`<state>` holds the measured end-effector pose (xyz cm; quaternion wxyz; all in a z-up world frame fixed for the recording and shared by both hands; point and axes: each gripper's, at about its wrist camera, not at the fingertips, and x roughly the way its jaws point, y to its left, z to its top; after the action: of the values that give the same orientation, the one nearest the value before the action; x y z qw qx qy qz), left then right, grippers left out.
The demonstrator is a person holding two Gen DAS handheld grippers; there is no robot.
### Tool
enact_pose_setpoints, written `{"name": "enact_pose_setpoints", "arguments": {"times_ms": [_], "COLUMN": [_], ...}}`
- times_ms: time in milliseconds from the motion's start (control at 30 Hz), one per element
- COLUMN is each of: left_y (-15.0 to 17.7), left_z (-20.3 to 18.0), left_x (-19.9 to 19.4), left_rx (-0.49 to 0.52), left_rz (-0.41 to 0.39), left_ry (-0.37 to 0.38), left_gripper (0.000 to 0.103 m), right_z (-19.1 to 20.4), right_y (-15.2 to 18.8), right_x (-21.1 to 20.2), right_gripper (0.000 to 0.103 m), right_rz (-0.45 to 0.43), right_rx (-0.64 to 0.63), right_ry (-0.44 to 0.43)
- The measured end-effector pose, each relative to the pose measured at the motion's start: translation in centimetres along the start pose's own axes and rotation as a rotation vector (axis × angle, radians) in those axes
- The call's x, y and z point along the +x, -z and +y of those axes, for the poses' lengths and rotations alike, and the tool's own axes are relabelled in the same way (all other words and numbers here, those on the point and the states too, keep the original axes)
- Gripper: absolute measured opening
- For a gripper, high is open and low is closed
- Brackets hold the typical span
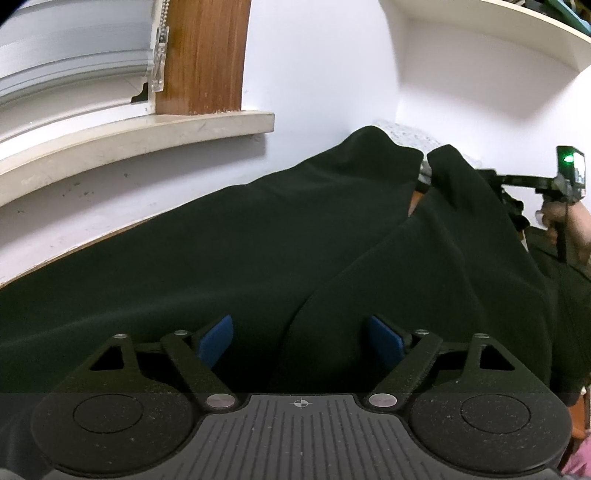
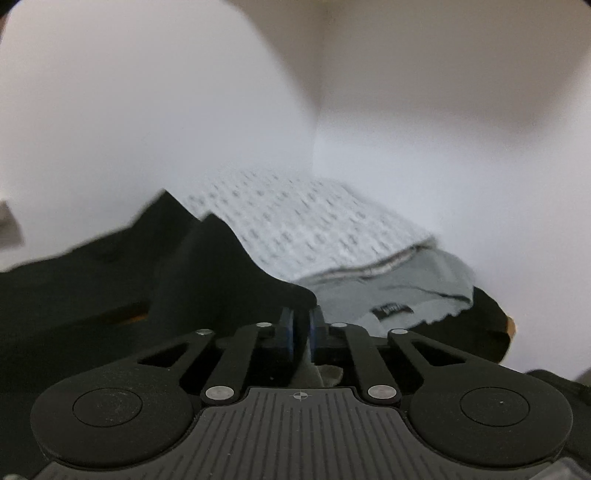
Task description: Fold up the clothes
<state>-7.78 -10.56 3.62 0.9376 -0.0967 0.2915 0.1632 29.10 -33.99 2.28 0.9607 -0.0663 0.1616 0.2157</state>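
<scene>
A black garment [image 1: 258, 240] lies spread across the table and fills most of the left wrist view; it looks like trousers with two legs running away from me. My left gripper [image 1: 301, 332] hovers low over its near part, blue pads [image 1: 216, 339] wide apart and nothing between them. My right gripper [image 2: 302, 325] has its pads together on a raised corner of the black garment [image 2: 207, 266]. In the left wrist view a hand [image 1: 569, 225] holds that gripper at the far right, where the cloth's end stands lifted; its fingertips are hidden behind the fabric.
A folded white patterned cloth [image 2: 295, 229] lies on a grey garment [image 2: 413, 288] in the far corner against the white walls. A cream window sill [image 1: 147, 129] with a wooden frame juts out at the left. A white shelf [image 1: 498, 22] hangs overhead. The table's edge [image 2: 511, 325] shows at right.
</scene>
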Motion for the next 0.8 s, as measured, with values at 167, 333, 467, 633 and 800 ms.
{"name": "enact_pose_setpoints", "arguments": {"times_ms": [167,333,467,633,800], "left_y": [-0.1,-0.2,-0.5,-1.5,-0.7], "left_z": [0.2,-0.2,-0.8,-0.7,2.4], "left_x": [-0.2,-0.4,-1.8,-6.5,-14.3], "left_rx": [-0.008,0.012,0.005,-0.061,-0.084], "left_rz": [-0.006,-0.016,-0.065,-0.126,-0.182], "left_ry": [0.01,-0.005,-0.015,-0.022,-0.148], "left_gripper": [0.086,0.1,0.103,0.103,0.103], "right_z": [-2.0,-4.2,-3.4,2.4,14.1], "right_y": [-2.0,-1.2,0.0,0.2,0.9], "right_x": [-4.1,-2.6,-4.4,-6.3,-8.7], "right_gripper": [0.007,0.027,0.055,0.055,0.056], "right_rz": [-0.108,0.105,0.024,0.059,0.14], "right_rx": [0.024,0.042,0.075,0.142,0.008], "right_ry": [0.05,0.088,0.069,-0.276,-0.66]}}
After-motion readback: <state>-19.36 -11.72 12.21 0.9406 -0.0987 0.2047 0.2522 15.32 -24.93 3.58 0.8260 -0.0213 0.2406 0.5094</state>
